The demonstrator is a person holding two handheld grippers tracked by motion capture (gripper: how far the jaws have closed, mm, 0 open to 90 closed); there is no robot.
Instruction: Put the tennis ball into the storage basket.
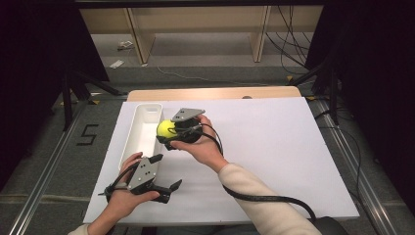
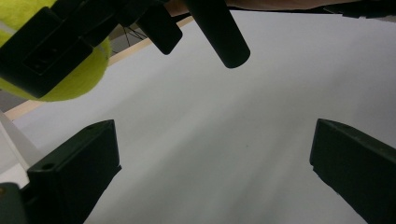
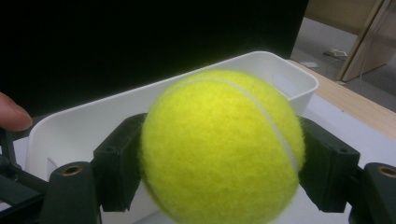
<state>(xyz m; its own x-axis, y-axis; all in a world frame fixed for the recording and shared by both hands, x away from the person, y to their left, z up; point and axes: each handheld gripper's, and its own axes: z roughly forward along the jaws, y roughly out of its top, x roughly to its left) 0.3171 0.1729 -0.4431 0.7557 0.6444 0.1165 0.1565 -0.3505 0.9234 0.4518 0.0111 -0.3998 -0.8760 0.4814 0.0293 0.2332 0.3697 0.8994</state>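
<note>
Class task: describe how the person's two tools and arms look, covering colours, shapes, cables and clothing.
Both tools are black with two blocky, flat-faced jaws. The left tool and the right tool each carry a grey three-cornered plate on top, dotted with small holes. A thick black cable trails from the right tool along the forearm. The right arm wears a cream long sleeve; both hands are ungloved.

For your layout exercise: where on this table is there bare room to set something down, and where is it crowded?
Free: the white sheet right of the right gripper. Crowded: the left side, where tray, tennis ball and left gripper cluster.
</note>
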